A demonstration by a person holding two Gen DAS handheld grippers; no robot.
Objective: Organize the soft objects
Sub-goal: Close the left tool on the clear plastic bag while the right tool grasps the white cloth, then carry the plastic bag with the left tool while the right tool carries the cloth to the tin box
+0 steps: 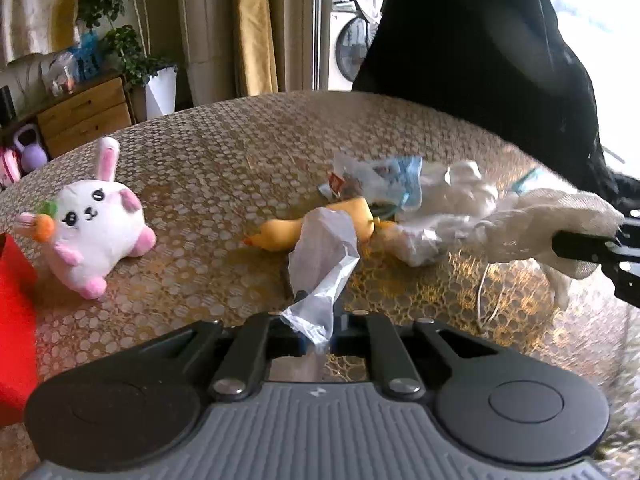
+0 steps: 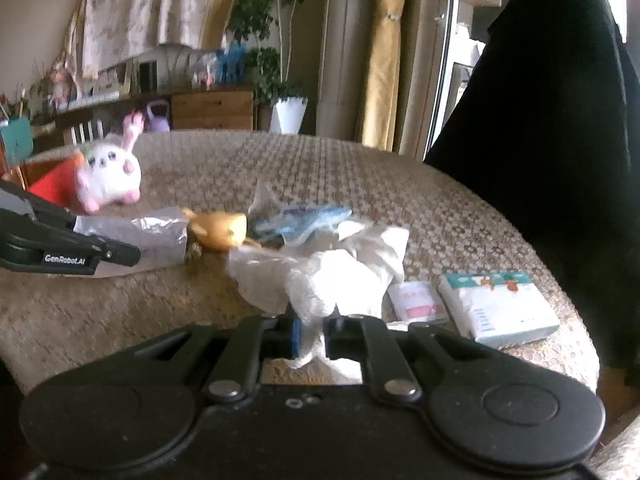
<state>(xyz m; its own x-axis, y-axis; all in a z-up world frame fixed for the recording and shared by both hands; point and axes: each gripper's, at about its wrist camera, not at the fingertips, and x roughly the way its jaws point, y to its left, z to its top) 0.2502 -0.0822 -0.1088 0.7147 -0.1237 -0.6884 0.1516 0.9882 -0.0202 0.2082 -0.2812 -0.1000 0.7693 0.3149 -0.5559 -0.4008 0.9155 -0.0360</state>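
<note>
My left gripper (image 1: 316, 338) is shut on a clear plastic bag (image 1: 322, 264), which rises above the table; it also shows in the right wrist view (image 2: 140, 228). My right gripper (image 2: 310, 336) is shut on a white knitted cloth (image 2: 320, 284), seen in the left wrist view (image 1: 556, 224) at the right. A yellow duck toy (image 1: 288, 230) lies between them, beside a blue-white wrapper (image 1: 384, 184) and crumpled white plastic (image 1: 452, 196). A white and pink bunny plush (image 1: 96, 220) sits at the left.
A red box (image 1: 16, 312) stands at the left table edge. Two tissue packs (image 2: 496, 308) lie at the right. A person in black (image 1: 480, 48) stands behind the patterned table (image 1: 224, 160). Cabinet and plants are far behind.
</note>
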